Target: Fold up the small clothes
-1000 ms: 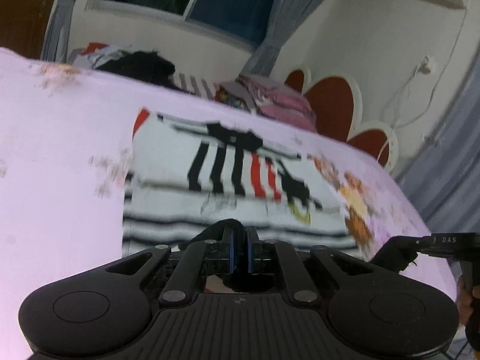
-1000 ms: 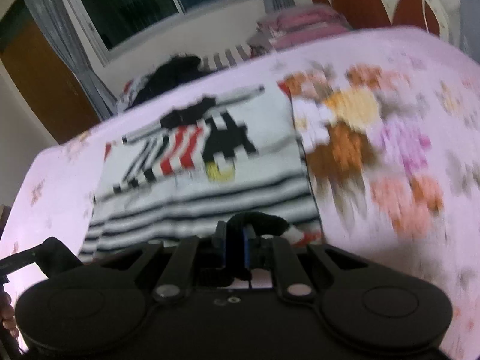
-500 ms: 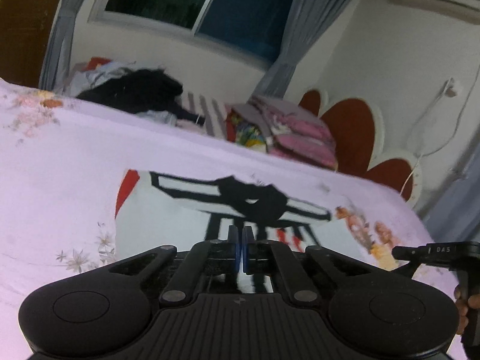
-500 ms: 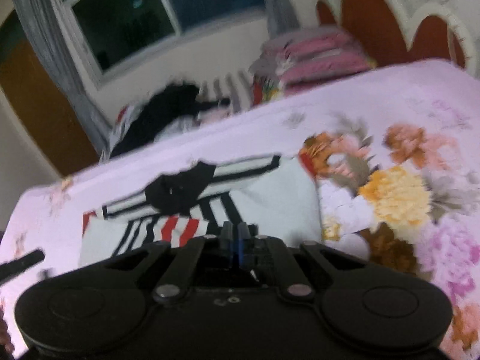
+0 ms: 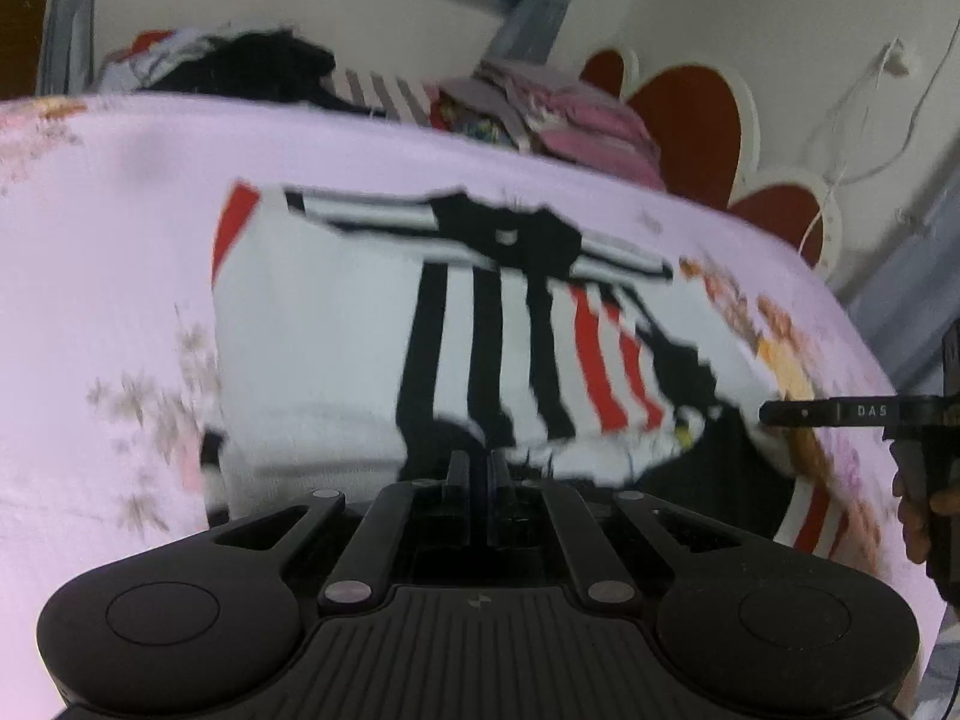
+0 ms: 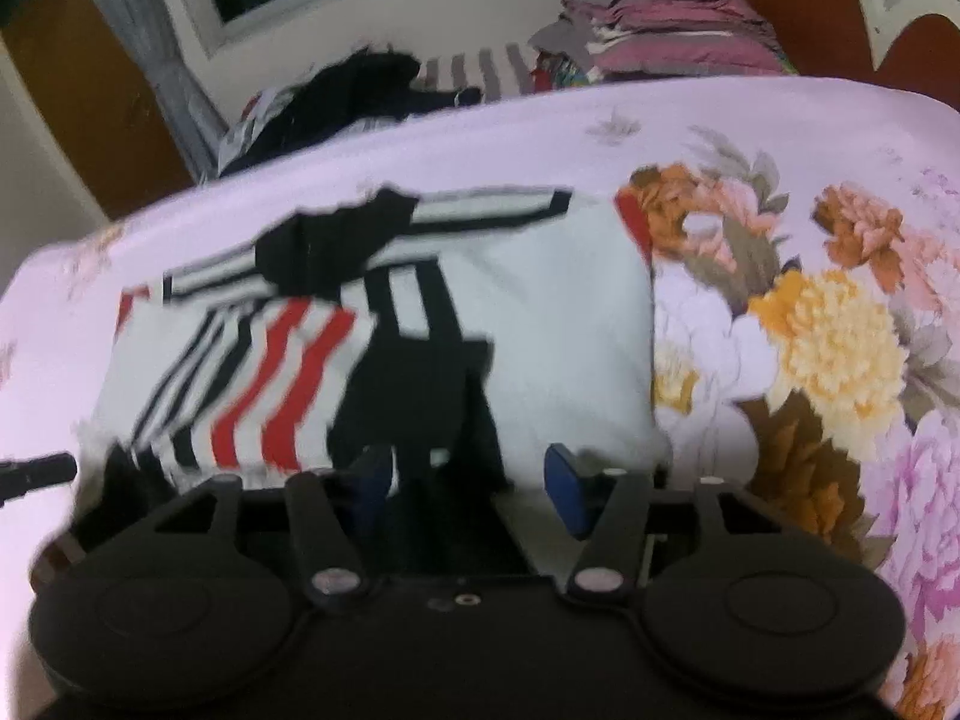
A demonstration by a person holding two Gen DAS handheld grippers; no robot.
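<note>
A wide bed carries a smooth pale-lilac sheet (image 5: 108, 276), plain toward one side and printed with large orange, yellow and pink flowers (image 6: 834, 336) toward the other. A scalloped headboard (image 5: 690, 120) with rust-red rounded panels and white borders stands at the far end. Beside it lies a stack of folded pink and grey cloth (image 6: 672, 24), and further along a loose heap of dark clothes (image 5: 258, 66) sits under the window. The small shirt (image 5: 336, 336) lies flat on the middle of the sheet, folded into a rough rectangle: soft white knit with black and red vertical stripes, a black collar patch and red trim at the far corners. Its near edge lies directly under both tools. The left gripper (image 5: 477, 471), matte black plastic with ribbed housing, has its two fingers pressed together; blur hides whether any cloth is pinched between them. The right gripper (image 6: 465, 480) has blue pads (image 6: 564, 483) spread apart and opening, with the shirt's near edge between them but not pressed.
</note>
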